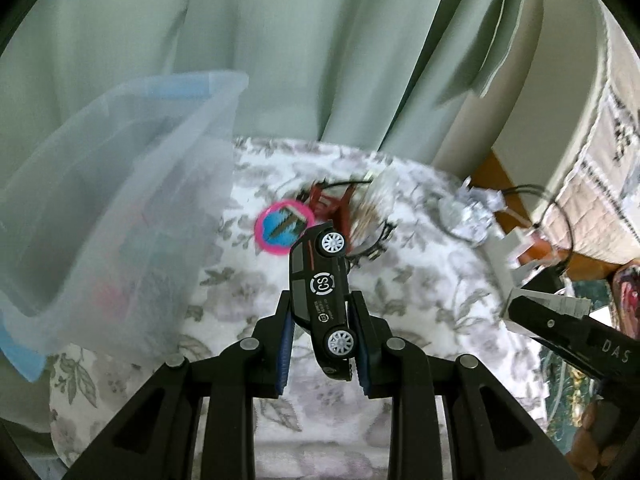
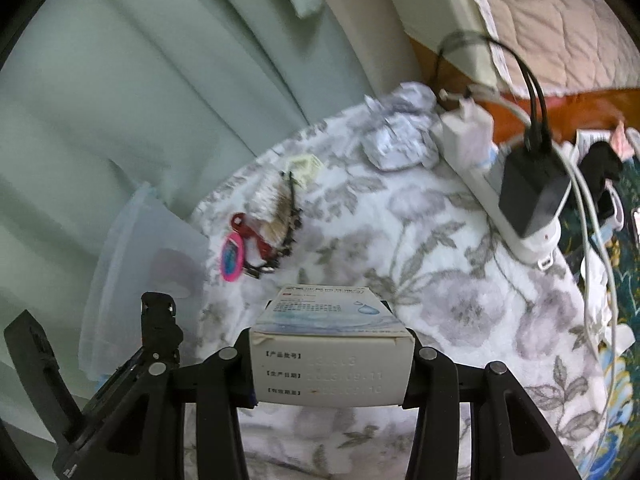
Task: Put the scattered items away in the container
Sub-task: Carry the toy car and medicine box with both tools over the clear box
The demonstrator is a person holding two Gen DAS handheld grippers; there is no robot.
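Observation:
My left gripper (image 1: 322, 332) is shut on a black toy car (image 1: 322, 292) and holds it nose-down above the floral cloth. The clear plastic container (image 1: 120, 200) stands to its left, with items inside. My right gripper (image 2: 332, 360) is shut on a white and blue medicine box (image 2: 332, 344), held above the cloth. A pink round tag (image 1: 282, 230) with red keys (image 1: 328, 204) and a hair brush (image 1: 372, 208) lie on the cloth further back; they also show in the right wrist view, the tag (image 2: 233, 258) nearest the container (image 2: 132, 280).
Crumpled foil (image 2: 400, 136) lies at the far edge of the floral cloth (image 2: 440, 280). A white power strip (image 2: 512, 216) with a black charger (image 2: 534, 192) and a white plug runs along the right. Green curtains hang behind. A bed is at the right.

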